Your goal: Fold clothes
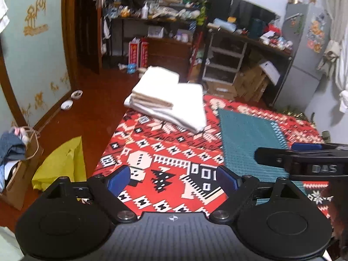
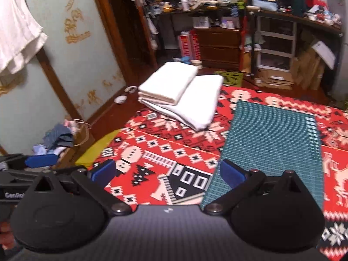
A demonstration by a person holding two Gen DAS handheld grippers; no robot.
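Note:
A stack of folded white clothes [image 1: 167, 100] [image 2: 182, 95] lies at the far left corner of the table, a smaller folded piece on top of a larger one. My left gripper [image 1: 173, 177] hovers open over the red patterned tablecloth [image 1: 165, 152], well short of the stack, with nothing between its blue pads. My right gripper [image 2: 167, 173] is open too, empty, above the tablecloth [image 2: 152, 150] and the edge of the green cutting mat [image 2: 271, 137]. The right gripper's finger [image 1: 304, 158] shows at the right edge of the left wrist view; the left gripper's finger [image 2: 32, 163] shows at the left edge of the right wrist view.
The green cutting mat [image 1: 245, 137] lies right of the stack. Off the table's left edge are a yellow bag [image 1: 63, 163], a paper bag of clothes [image 1: 15, 156] and two small bowls [image 1: 69, 100] on the red floor. Cluttered shelves [image 1: 165, 21] and a fridge [image 1: 308, 43] stand behind.

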